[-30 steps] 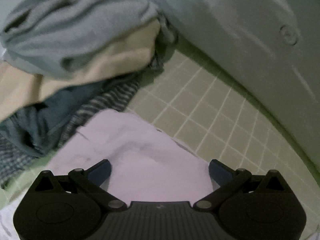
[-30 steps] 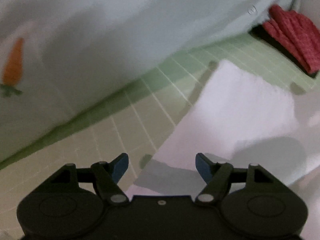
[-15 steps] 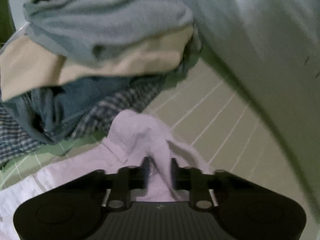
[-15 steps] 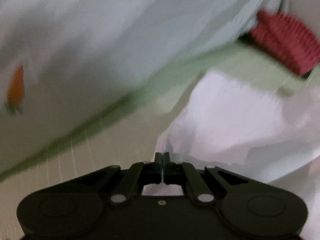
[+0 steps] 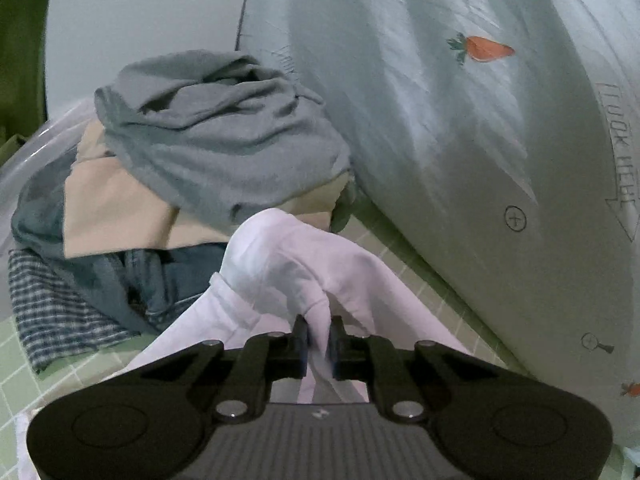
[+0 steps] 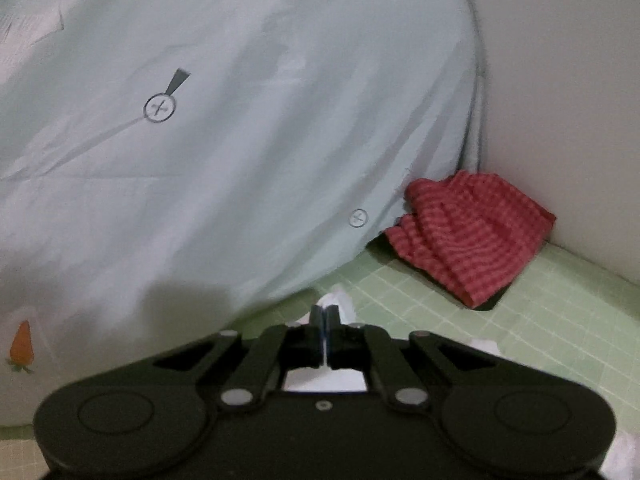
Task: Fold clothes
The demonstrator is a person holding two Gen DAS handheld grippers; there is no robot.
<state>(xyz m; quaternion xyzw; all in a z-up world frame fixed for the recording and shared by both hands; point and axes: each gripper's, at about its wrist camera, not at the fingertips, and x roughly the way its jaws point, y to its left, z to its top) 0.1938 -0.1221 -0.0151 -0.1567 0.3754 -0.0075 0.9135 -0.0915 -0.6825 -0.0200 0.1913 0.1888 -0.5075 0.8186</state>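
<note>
Two tools, both clamped on one white garment. Pale sheet (image 5: 460, 128) with carrot print: backdrop, draped to the green gridded table (image 6: 560, 320). Clothes pile (image 5: 180, 176): grey, beige, denim and checked pieces, behind left. White garment (image 5: 296, 264): bunched, lifted off the table, a fold pinched in the left tool (image 5: 319, 338); an edge nipped in the right tool (image 6: 324, 326). Red cloth (image 6: 472, 236): folded, at the far corner.

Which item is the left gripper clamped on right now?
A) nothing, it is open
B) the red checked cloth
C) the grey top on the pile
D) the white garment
D: the left gripper is shut with a fold of the white garment bunched between its fingers, in front of the laundry pile.
</note>
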